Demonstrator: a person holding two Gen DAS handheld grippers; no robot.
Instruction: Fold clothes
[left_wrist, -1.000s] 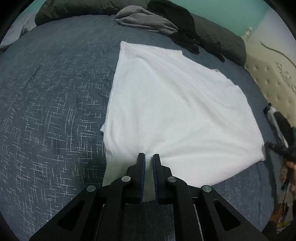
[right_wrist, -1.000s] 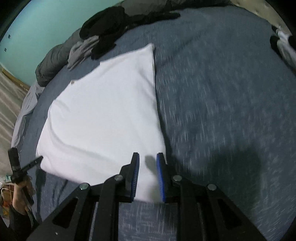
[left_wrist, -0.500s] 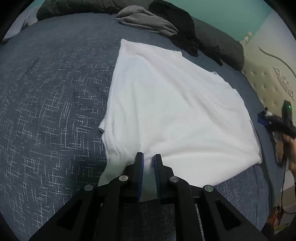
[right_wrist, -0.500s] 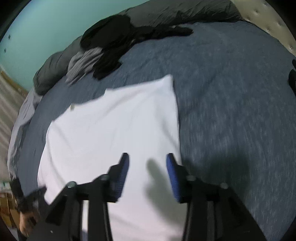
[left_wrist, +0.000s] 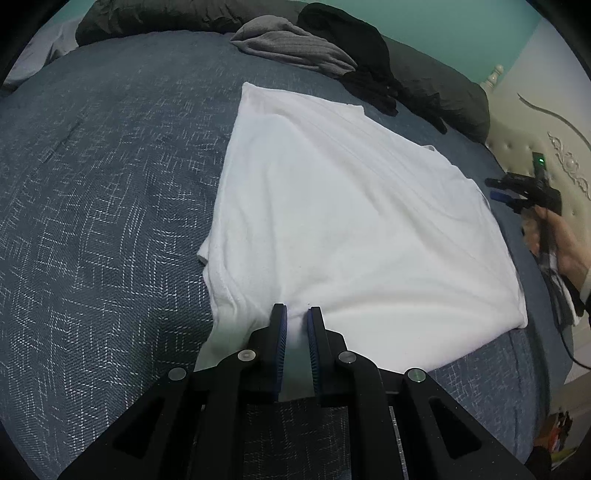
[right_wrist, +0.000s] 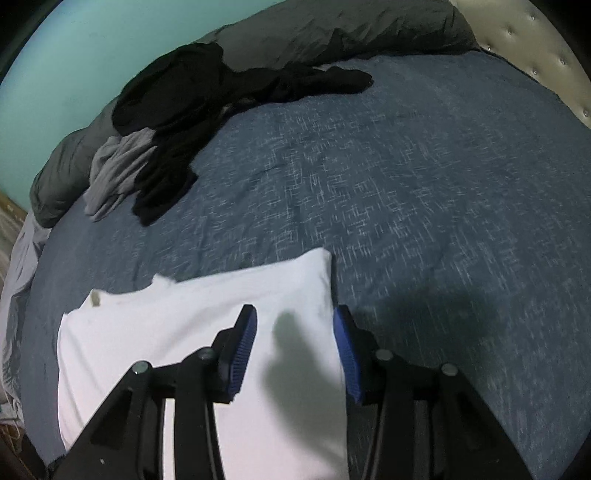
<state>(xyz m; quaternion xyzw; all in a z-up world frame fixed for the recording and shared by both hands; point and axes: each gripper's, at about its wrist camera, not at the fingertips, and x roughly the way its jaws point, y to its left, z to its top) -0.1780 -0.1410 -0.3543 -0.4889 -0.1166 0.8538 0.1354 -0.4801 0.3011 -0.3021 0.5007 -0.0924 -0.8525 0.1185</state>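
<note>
White shirt (left_wrist: 343, 229) lies flat on the blue bedspread (left_wrist: 103, 206), partly folded. Left gripper (left_wrist: 294, 314) sits at the shirt's near edge, jaws nearly together — whether fabric is pinched between them, cannot tell. Right gripper (right_wrist: 295, 325) hangs over the shirt's right edge, jaws spread wide, holding nothing. Grey garment (right_wrist: 114, 173) and black garment (right_wrist: 177, 122) are piled beyond the shirt's far edge — well apart from it.

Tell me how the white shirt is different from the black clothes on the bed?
The white shirt lies spread flat and smooth; the black clothes sit in a crumpled heap. The white shirt is near the grippers, the black clothes far off beside the grey garment. Both rest on the blue bedspread.
</note>
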